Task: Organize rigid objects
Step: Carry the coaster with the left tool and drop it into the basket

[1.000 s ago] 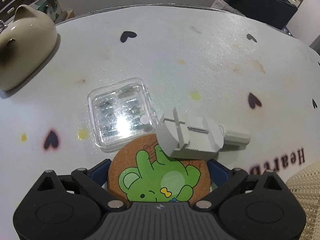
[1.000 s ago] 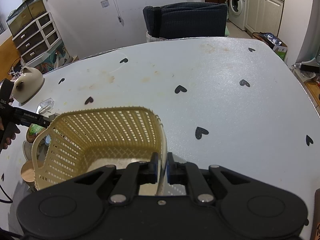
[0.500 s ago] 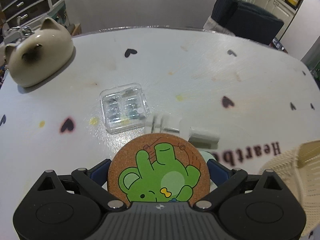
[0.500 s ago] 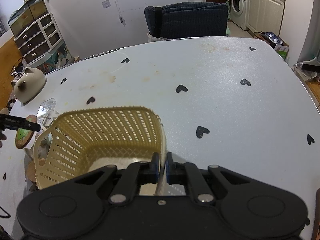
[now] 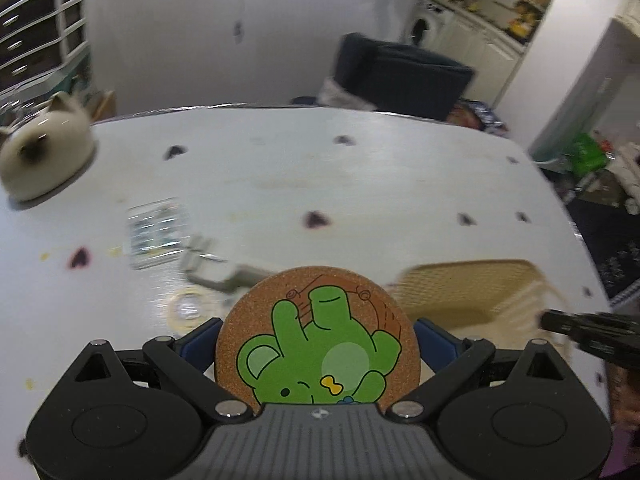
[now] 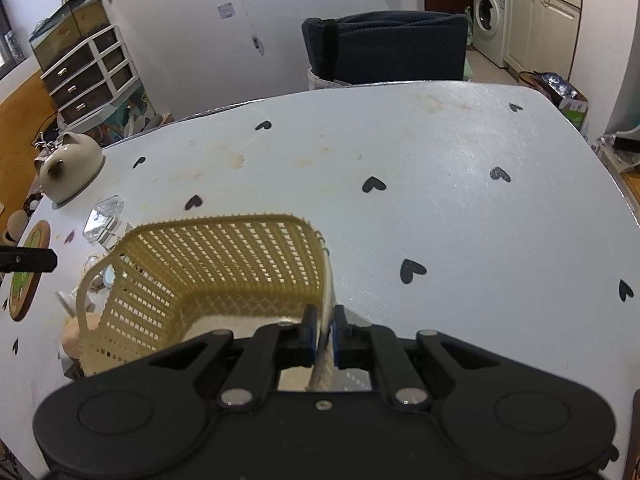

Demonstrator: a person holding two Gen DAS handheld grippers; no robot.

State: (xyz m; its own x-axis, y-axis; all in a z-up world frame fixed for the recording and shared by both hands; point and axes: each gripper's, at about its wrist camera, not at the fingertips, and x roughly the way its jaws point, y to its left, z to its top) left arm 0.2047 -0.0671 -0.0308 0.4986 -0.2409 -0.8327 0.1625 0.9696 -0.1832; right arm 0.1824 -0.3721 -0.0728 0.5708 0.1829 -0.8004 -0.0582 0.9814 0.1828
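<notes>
Between the L gripper (image 5: 318,344) fingers you're gripping the coaster (image 5: 318,344), the cork disc w/ the green bear, jaws spread about its width and pressing on its edges. Compared w/ a sec ago, you're carrying it higher and swinging it right: the clear box (image 5: 158,232) and the grey tool (image 5: 216,270), which were just under the coaster, are now sitting well back and to the left on the table (image 5: 380,184), and the basket (image 5: 476,292) is coming into view just right of the disc. That view is blurring, so you're moving fast. Your R gripper (image 6: 320,330) is pinching the basket's near rim, jaws nearly closed w/ only the rim between them, and the basket (image 6: 224,276) is staying put, tilted open toward the left side. From the R view the coaster (image 6: 28,276) is hanging edge-on at far left, not yet over the opening. Judging by this, pickup is done and you're mid-transfer; next is probably lining the disc over the mouth and dropping it in. Other bits by the basket's left wall are too unclear to name.
</notes>
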